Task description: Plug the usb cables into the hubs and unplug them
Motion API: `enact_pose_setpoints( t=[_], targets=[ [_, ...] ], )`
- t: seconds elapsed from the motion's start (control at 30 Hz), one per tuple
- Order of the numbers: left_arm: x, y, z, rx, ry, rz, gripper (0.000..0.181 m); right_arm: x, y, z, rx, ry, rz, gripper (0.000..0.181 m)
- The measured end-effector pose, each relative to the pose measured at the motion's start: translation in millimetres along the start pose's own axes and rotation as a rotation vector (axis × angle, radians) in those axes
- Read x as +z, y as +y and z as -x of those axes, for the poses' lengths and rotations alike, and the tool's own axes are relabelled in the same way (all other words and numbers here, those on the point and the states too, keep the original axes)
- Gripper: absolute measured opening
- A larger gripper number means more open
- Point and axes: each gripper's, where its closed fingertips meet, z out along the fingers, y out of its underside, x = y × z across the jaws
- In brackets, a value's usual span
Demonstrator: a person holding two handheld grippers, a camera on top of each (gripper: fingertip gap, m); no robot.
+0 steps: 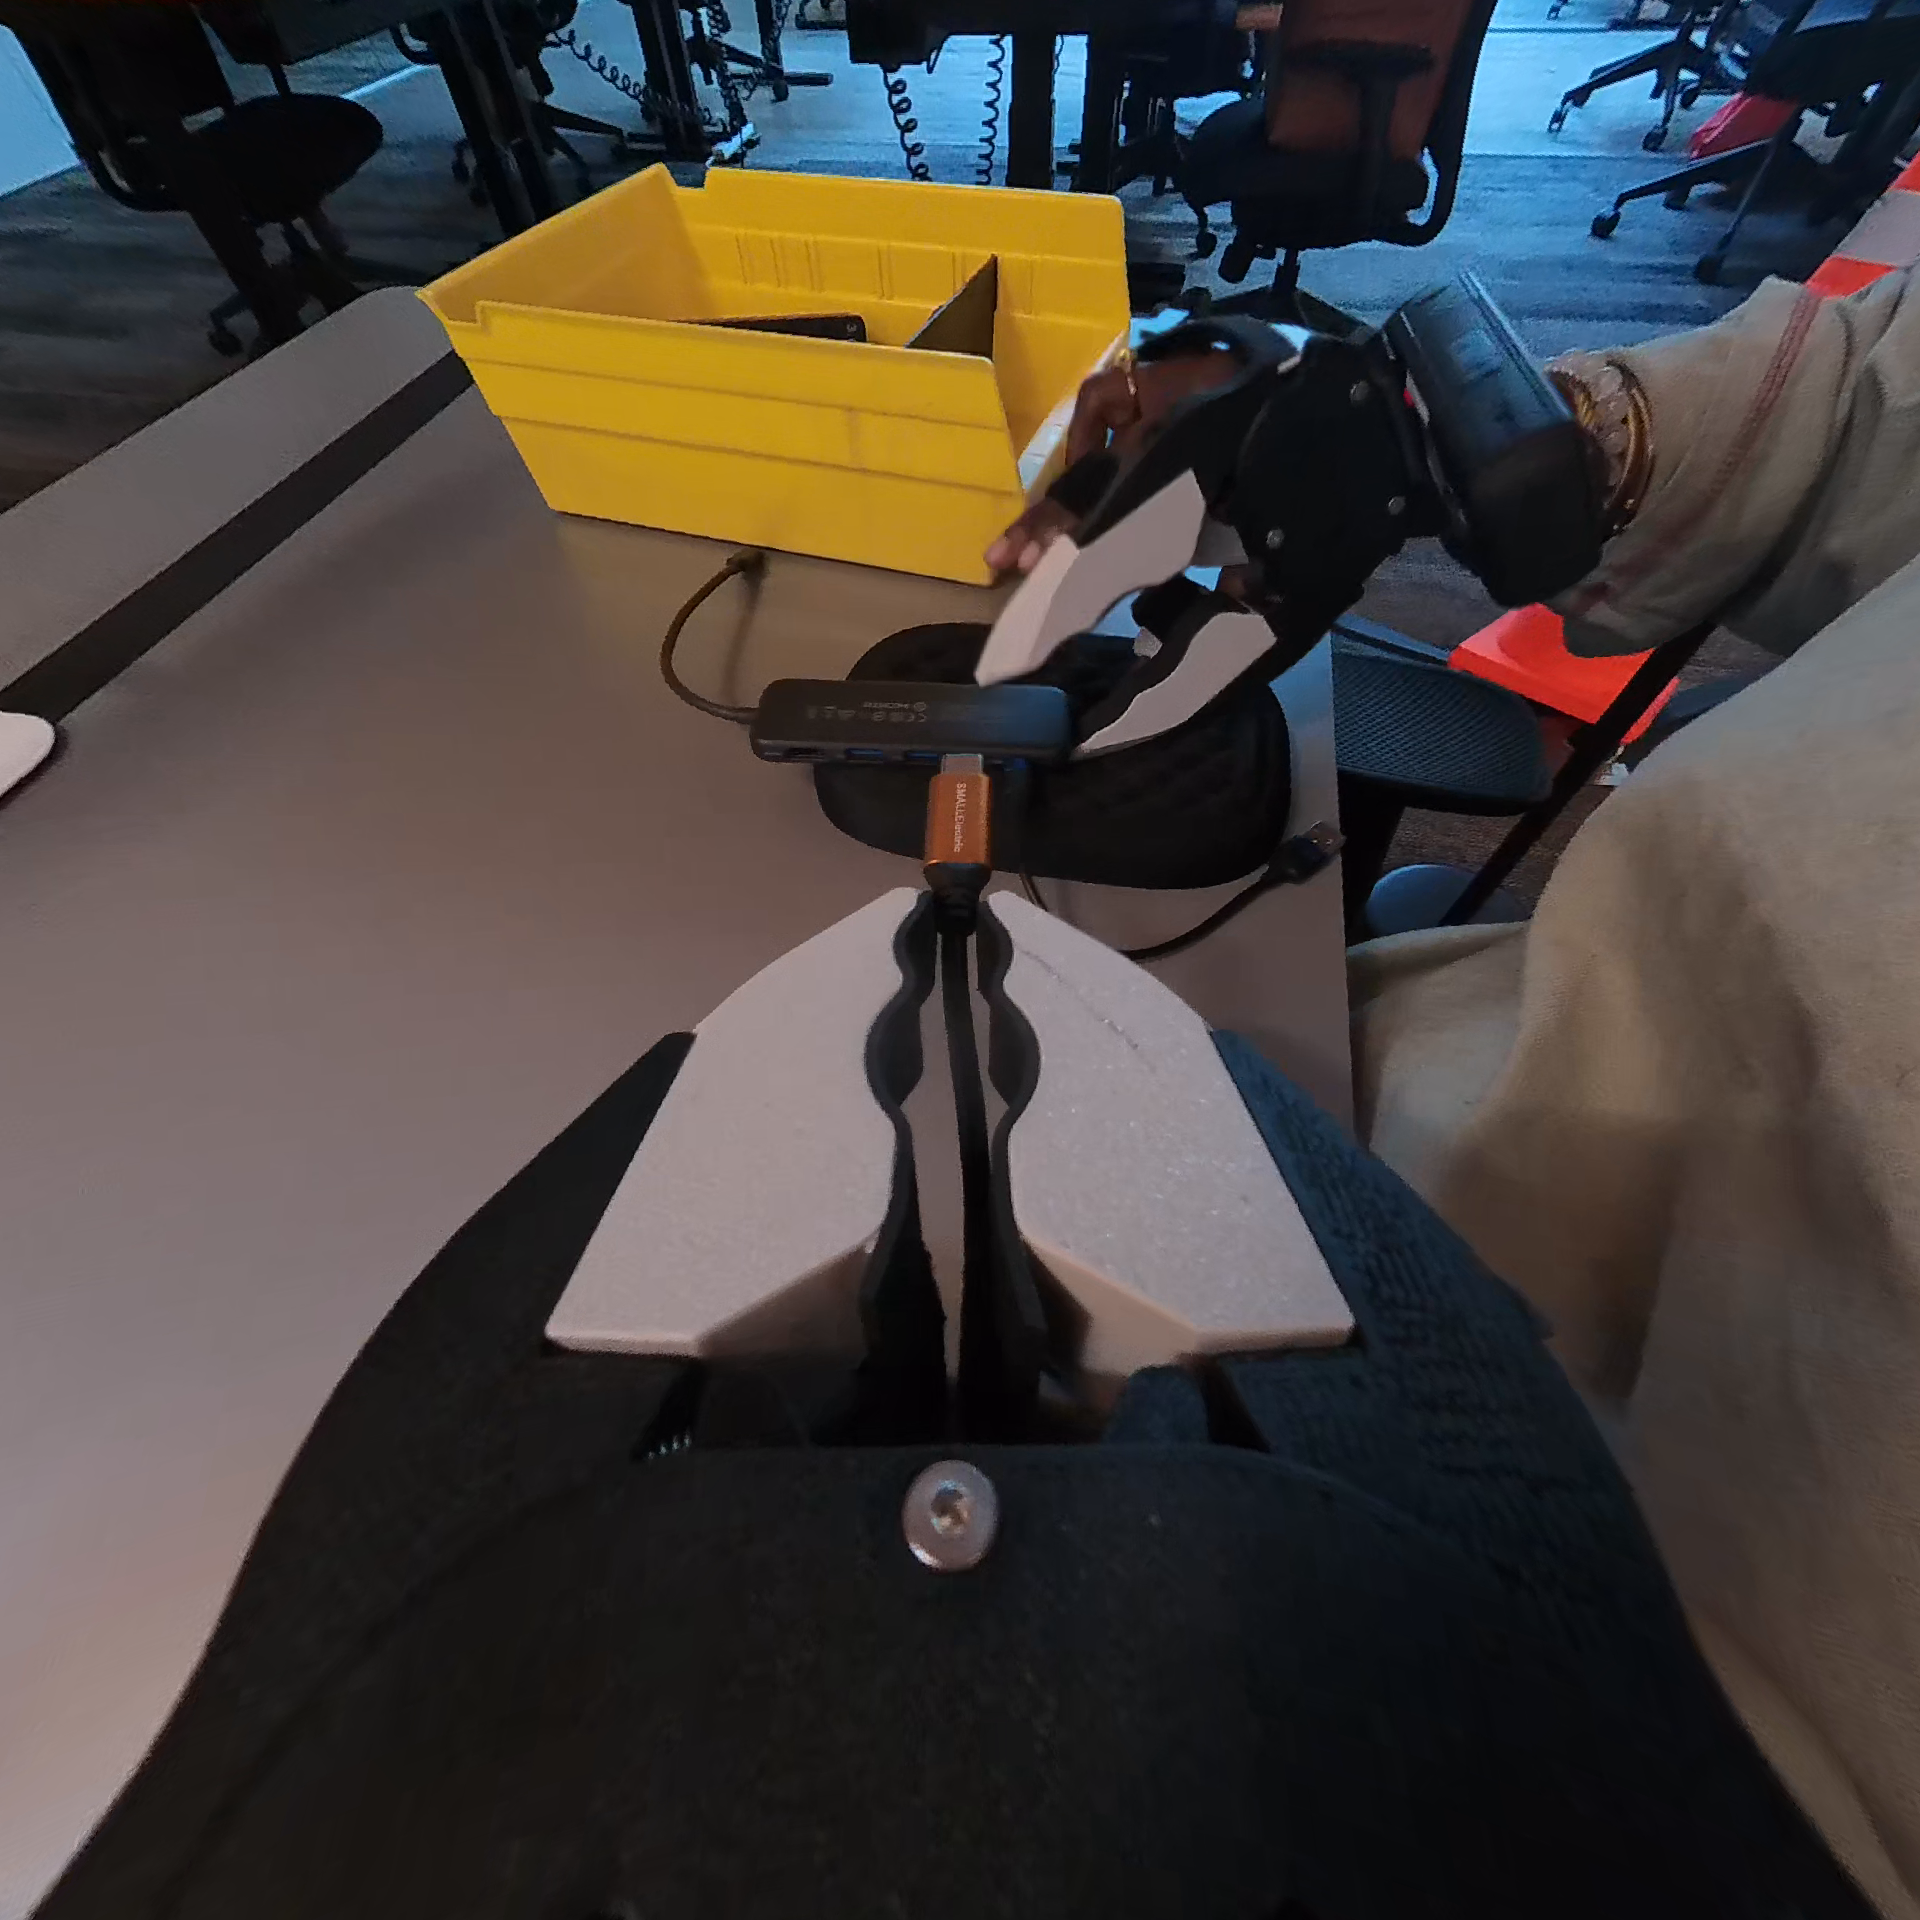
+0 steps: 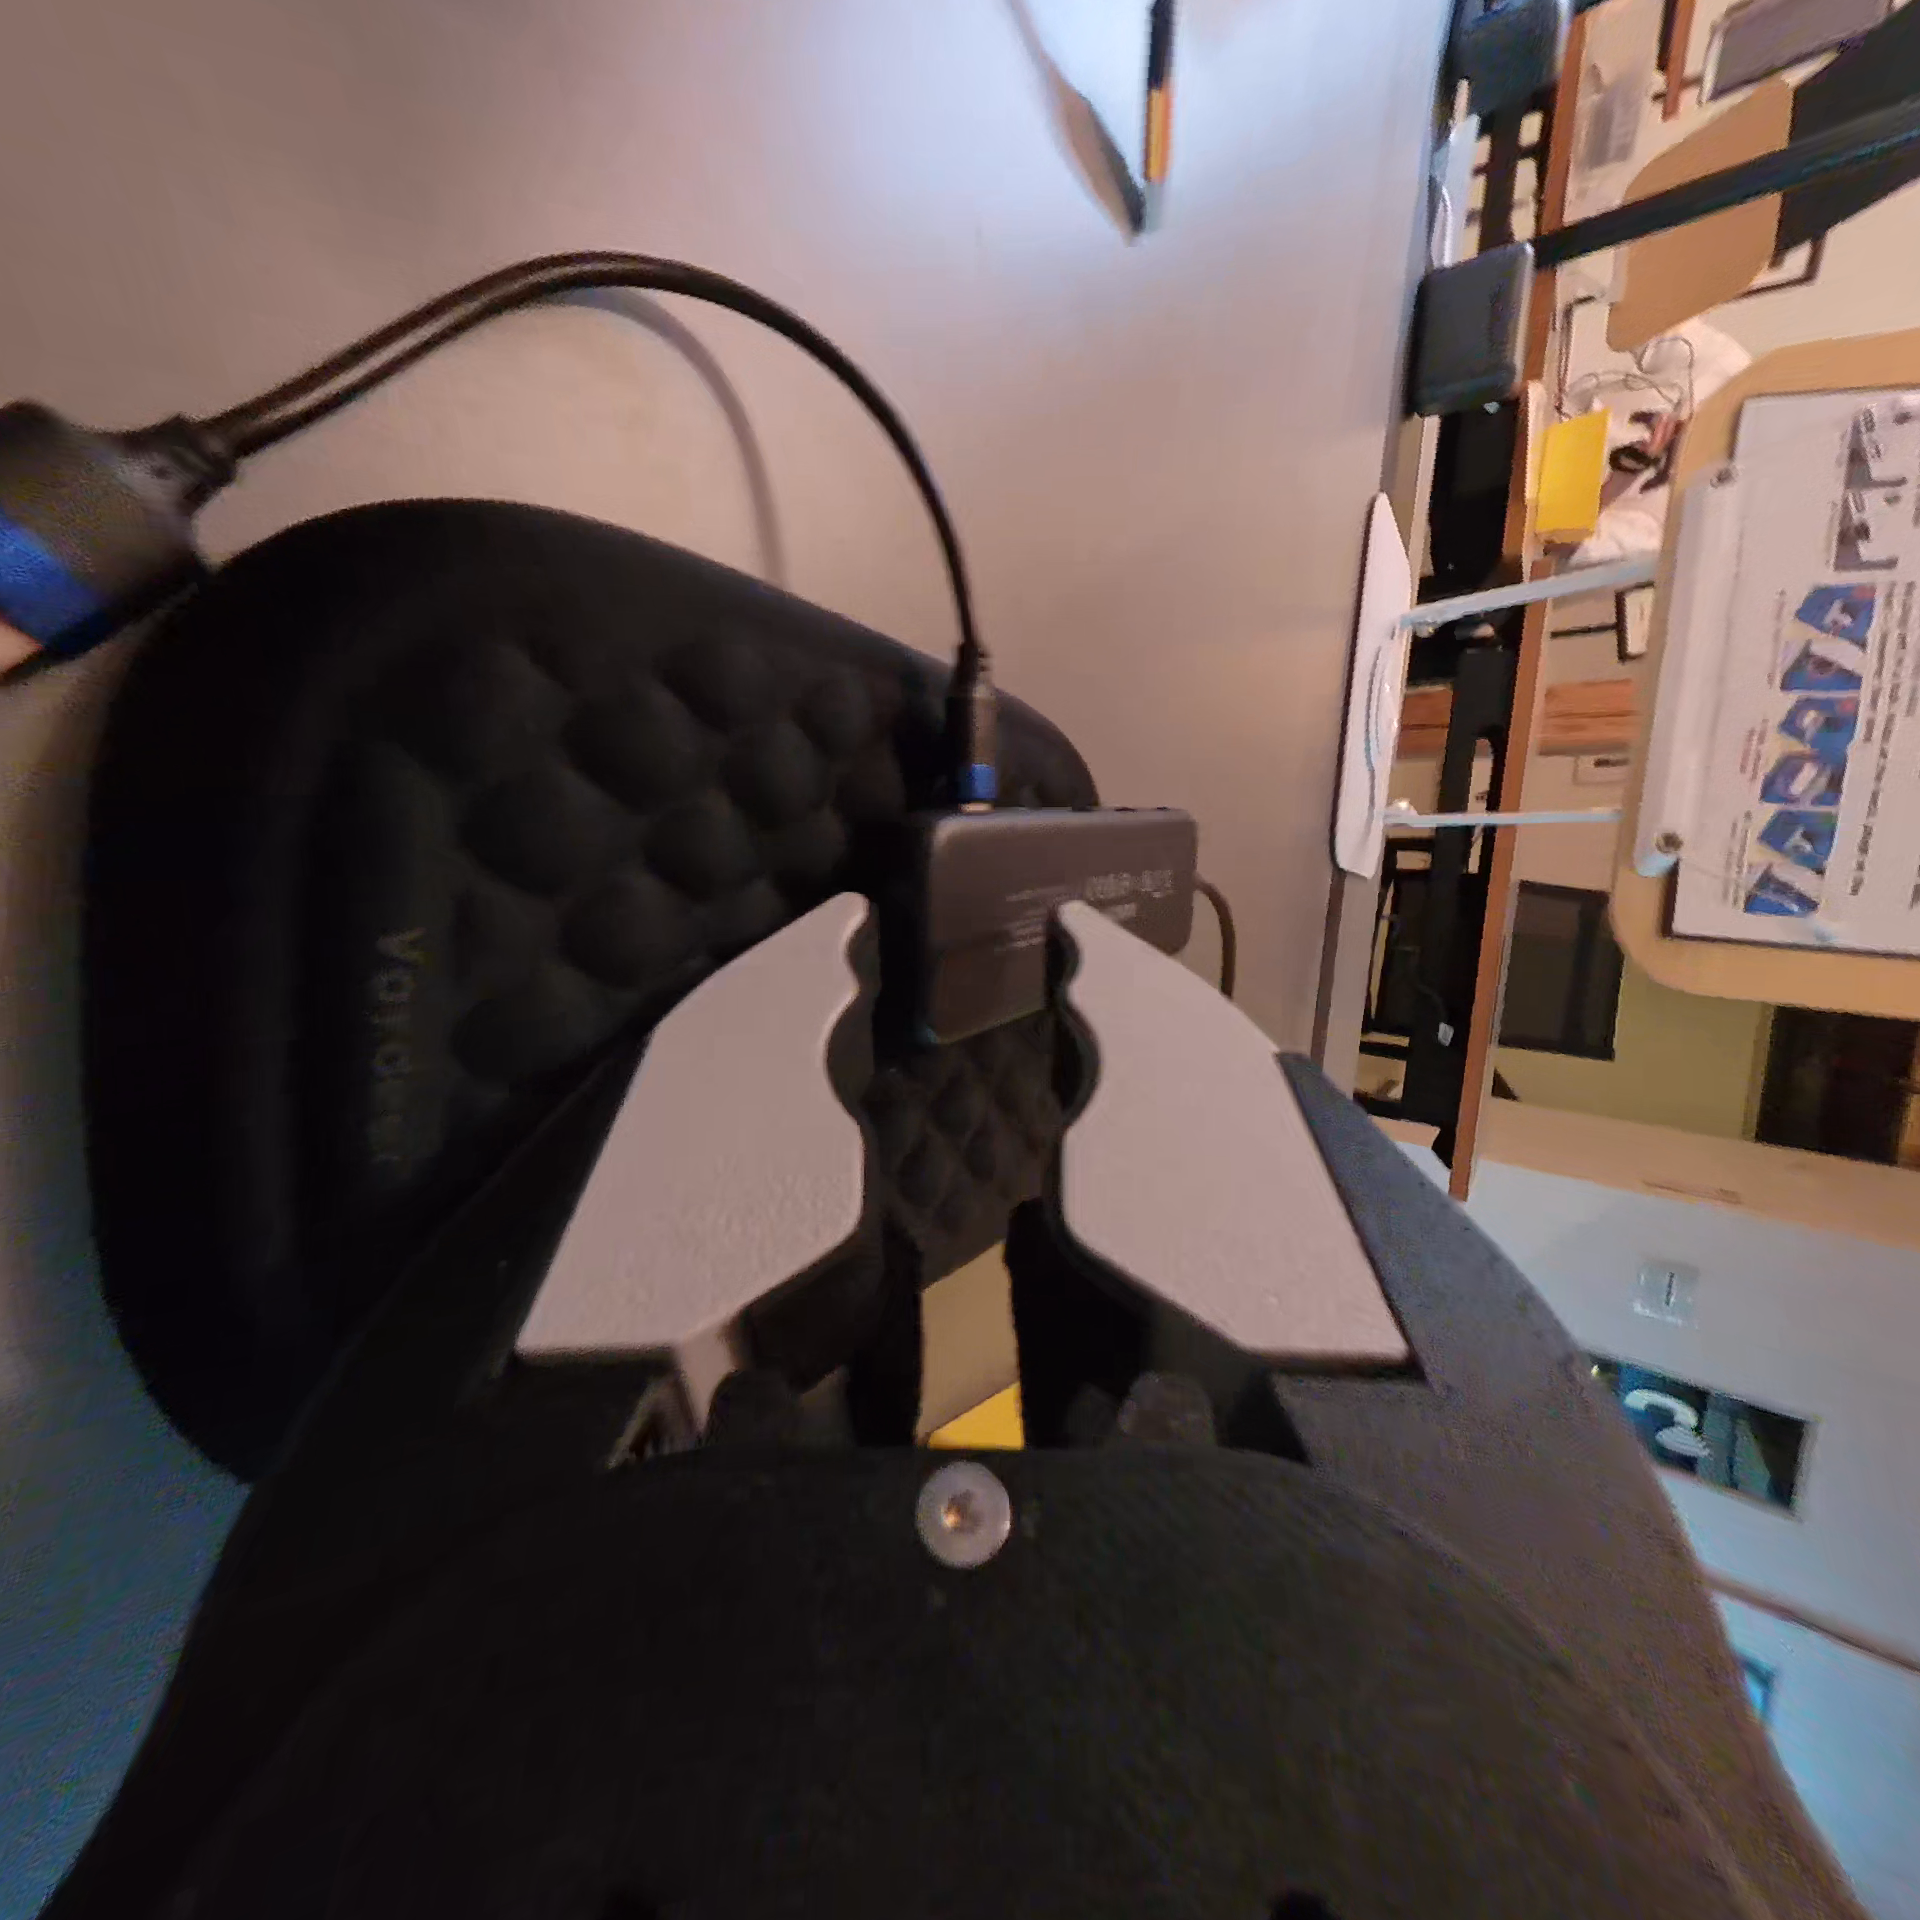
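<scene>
A dark USB hub lies on a black padded wrist rest. My right gripper is shut on the hub's right end, one finger above and one below. In the right wrist view the grey hub sits between my right gripper's tips. A dark plug with a blue ring is plugged into the hub's side. My left gripper is shut on a black cable just behind its orange USB plug. The plug's metal tip meets the hub's near side. I cannot tell if it is seated.
A yellow bin stands behind the hub on the grey table. A loose dark USB plug lies near the table's right edge. A person's beige sleeve fills the right. Office chairs stand beyond the table. Across from one pair of fingers to the other is roughly 20 cm.
</scene>
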Motion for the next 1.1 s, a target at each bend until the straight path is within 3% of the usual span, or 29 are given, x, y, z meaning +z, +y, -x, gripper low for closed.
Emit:
enact_pose_setpoints(
  t=[0.13,0.2,0.33,0.47,0.8,1.1],
  targets=[
    [4,0,-2,-0.001,0.006,-0.001,0.007,0,-2,-1,-0.056,0.073,-0.009,0.018],
    [4,1,-1,0.001,-0.005,0.007,0.007,-1,-5,-10,-0.181,0.168,-0.005,0.014],
    [13,3,-1,-0.019,-0.017,0.023,0.007,-18,-27,-39,-0.137,0.289,-0.130,0.011],
    [32,10,7,-0.065,-0.015,0.037,0.007,-37,-49,-55,-0.216,0.392,-0.188,0.011],
    [59,6,5,-0.039,-0.036,0.078,0.007,-35,-70,-61,-0.335,0.424,-0.156,0.011],
    [58,2,-3,-0.068,0.026,0.043,0.007,-30,-74,-60,-0.401,0.436,-0.138,0.011]
  ],
)
